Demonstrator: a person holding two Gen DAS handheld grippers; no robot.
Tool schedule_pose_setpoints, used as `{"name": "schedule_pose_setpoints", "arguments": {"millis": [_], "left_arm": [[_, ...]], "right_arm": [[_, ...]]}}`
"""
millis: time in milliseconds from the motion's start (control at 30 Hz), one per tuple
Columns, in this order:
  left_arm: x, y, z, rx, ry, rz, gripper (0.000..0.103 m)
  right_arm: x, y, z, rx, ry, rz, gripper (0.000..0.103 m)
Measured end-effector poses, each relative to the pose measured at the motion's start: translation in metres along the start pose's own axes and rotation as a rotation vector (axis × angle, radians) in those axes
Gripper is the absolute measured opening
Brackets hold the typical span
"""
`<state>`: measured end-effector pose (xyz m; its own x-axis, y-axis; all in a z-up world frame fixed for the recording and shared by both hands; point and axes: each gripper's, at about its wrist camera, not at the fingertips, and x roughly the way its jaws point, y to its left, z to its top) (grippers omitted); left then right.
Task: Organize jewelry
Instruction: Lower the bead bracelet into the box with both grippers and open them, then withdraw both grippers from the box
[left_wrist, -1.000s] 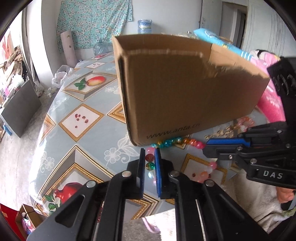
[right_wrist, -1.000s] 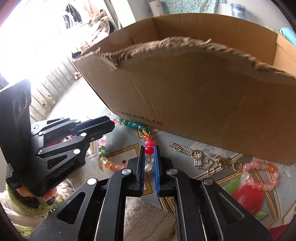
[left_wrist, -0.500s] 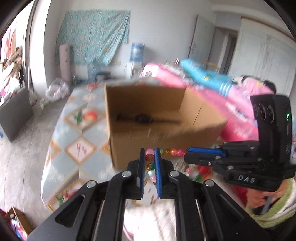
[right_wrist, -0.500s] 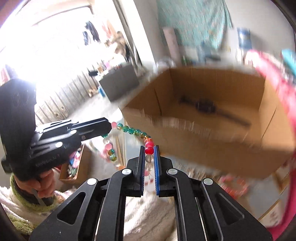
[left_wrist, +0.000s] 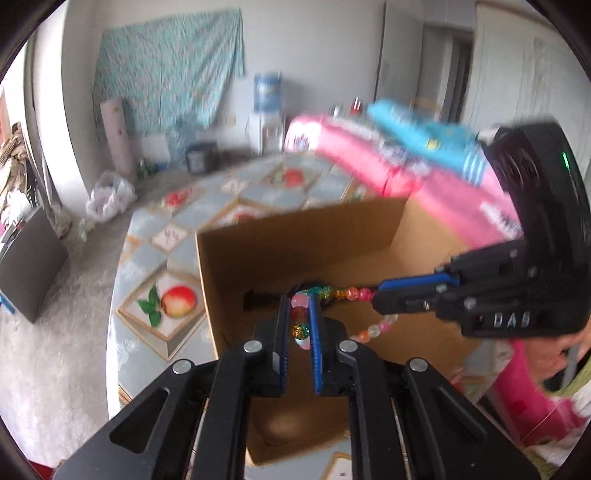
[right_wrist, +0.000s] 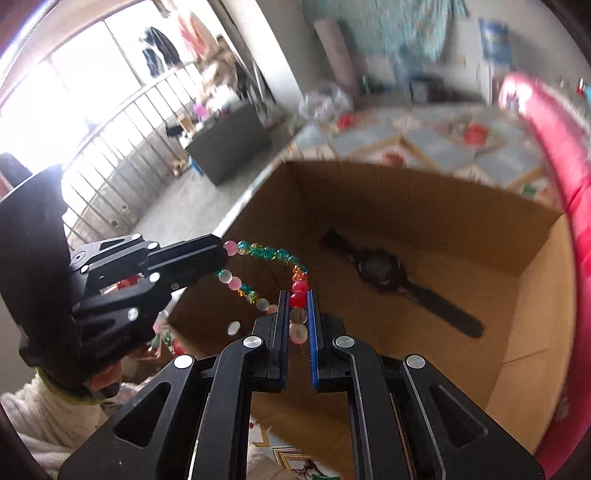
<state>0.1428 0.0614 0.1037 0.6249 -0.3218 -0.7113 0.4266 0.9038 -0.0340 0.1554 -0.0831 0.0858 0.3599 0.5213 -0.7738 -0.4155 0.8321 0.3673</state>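
- The tabletop (left_wrist: 147, 236), covered in a pale blue cloth printed with framed fruit pictures, carries the open box; a folded pink quilt (left_wrist: 369, 158) lies at its far side.
- The brown cardboard box (left_wrist: 295, 240), open at the top with a torn front edge, sits on the tabletop directly beneath both tools. Its walls are thin and soft, so it looks light enough to shift if knocked.
- The left hand-held gripper (left_wrist: 301, 314), black with blue pads, is clamped on a few beads at one end of the string, above the box opening.
- The right hand-held gripper (right_wrist: 298, 310), of the same build, is clamped on another stretch of the same string, also over the opening.
- A black wristwatch with a long strap (right_wrist: 384, 269) lies flat on the box floor, well below the beads.
- The multicoloured bead bracelet (right_wrist: 269, 253), pink, teal, amber and red glass-like beads on a cord, hangs slack between the two grips in mid-air over the box. It seems light and limp; the round beads are smooth and likely to slip or roll, so a pinch squarely across a bead, as now, is the sounder hold. Dropped from this height the beads might chip or bounce, so lowering it before release looks wiser.
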Motion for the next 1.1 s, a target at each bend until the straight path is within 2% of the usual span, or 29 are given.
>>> {"name": "schedule_pose_setpoints", "arguments": {"millis": [200,300,333,433,567,633,700,767,867,1000,1100], "left_arm": [[0.041,0.005,-0.01,0.047,0.154,0.034,0.01],[0.052,0.005,-0.009,0.073,0.189,0.069,0.012],[0.054,0.005,-0.009,0.081,0.186,0.088,0.016],[0.052,0.007,-0.007,0.07,0.16,0.082,0.023],[0.039,0.01,-0.008,0.038,0.105,0.086,0.024],[0.027,0.009,-0.007,0.029,0.064,0.083,0.024],[0.008,0.008,-0.01,0.013,0.002,0.075,0.027],[-0.015,0.005,-0.016,0.001,-0.065,0.046,0.034],[-0.049,-0.004,-0.031,-0.012,-0.153,-0.015,0.042],[-0.074,-0.021,-0.058,-0.016,-0.192,-0.093,0.046],[-0.075,-0.034,-0.081,-0.023,-0.175,-0.132,0.047]], "right_arm": [[0.059,-0.009,0.015,0.07,0.233,0.003,0.008],[0.07,-0.01,0.019,0.093,0.275,-0.024,0.011],[0.072,-0.009,0.021,0.09,0.27,-0.027,0.012],[0.062,-0.011,0.019,0.088,0.233,-0.028,0.013],[0.034,-0.01,0.007,0.091,0.142,-0.017,0.013],[0.012,-0.01,0.001,0.086,0.072,0.004,0.014],[-0.027,-0.012,-0.013,0.07,-0.024,0.022,0.017],[-0.053,-0.009,-0.021,0.055,-0.097,0.032,0.023],[-0.097,-0.001,-0.052,0.008,-0.207,0.048,0.025],[-0.113,0.001,-0.09,0.023,-0.241,0.09,0.026],[-0.103,-0.003,-0.116,0.076,-0.208,0.089,0.026]]}}
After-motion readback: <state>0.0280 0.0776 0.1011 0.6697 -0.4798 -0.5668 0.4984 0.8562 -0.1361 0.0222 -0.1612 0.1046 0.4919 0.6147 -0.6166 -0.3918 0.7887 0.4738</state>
